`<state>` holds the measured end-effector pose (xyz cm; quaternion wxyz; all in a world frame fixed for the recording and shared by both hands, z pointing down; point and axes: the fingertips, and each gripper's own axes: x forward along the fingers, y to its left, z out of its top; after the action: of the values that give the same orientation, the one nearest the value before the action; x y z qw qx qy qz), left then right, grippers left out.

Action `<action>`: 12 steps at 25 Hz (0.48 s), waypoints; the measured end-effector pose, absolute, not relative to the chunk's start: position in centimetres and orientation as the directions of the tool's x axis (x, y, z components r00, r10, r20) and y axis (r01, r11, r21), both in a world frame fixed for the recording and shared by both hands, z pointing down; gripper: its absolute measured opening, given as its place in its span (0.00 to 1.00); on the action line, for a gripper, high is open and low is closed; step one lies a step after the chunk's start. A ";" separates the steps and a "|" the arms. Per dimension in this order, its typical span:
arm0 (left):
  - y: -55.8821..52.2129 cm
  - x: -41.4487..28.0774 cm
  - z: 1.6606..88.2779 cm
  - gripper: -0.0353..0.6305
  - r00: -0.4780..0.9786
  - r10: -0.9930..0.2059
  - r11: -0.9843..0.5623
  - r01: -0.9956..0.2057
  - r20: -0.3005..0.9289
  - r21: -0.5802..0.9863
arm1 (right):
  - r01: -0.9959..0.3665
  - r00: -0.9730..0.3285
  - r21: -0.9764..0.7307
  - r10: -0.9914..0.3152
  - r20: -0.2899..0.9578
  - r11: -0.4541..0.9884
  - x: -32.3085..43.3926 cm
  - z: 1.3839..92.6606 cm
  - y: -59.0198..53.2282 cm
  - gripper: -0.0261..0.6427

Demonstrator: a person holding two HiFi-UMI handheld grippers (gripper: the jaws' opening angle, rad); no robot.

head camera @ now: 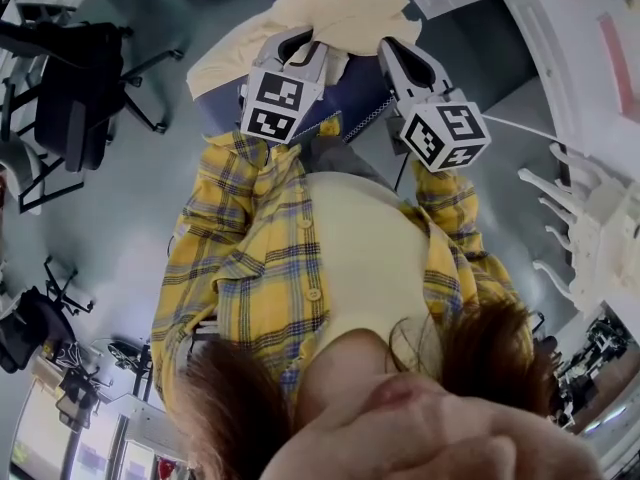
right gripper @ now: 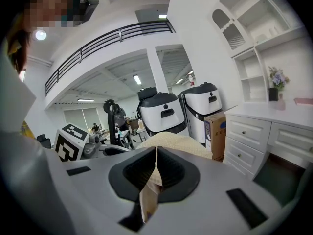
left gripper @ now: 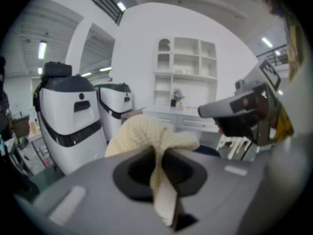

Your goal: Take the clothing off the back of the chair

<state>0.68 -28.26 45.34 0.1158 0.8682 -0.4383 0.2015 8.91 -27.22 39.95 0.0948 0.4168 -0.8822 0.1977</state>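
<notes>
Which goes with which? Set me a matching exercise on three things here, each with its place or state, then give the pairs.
Things:
1. cream knitted garment
2. yellow plaid shirt
3. brown cardboard box

Places or states:
A. stands beside the white drawer cabinet
B. clamped by the left hand-held gripper and the right hand-held gripper
C. worn by the person

Pairs: 1-B, 2-C, 3-A.

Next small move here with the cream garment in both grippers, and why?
Probably raise both grippers together, up and back. The left gripper and right gripper are each shut on a fold of the cream garment, yet in the head view most of it lies draped over the blue chair, so it needs lifting clear.
</notes>
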 end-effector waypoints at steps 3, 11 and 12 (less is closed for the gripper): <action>-27.7 -0.5 43.9 0.12 0.518 -0.745 -0.556 -0.830 0.421 0.038 | -0.771 -0.636 -0.261 -0.700 0.323 0.581 8.5 39.4 -26.5 0.06; -25.5 -5.0 40.3 0.12 0.444 -0.823 -0.453 -0.889 0.355 0.061 | -0.753 -0.658 -0.248 -0.692 0.296 0.610 6.6 38.2 -24.7 0.06; -25.2 -5.7 39.9 0.12 0.434 -0.831 -0.440 -0.896 0.347 0.066 | -0.748 -0.663 -0.247 -0.689 0.293 0.616 6.3 38.0 -24.5 0.06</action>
<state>-5.65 -25.23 39.90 0.1208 0.8381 -0.5152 0.1328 6.31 -24.52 38.03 0.0847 0.4015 -0.8948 0.1761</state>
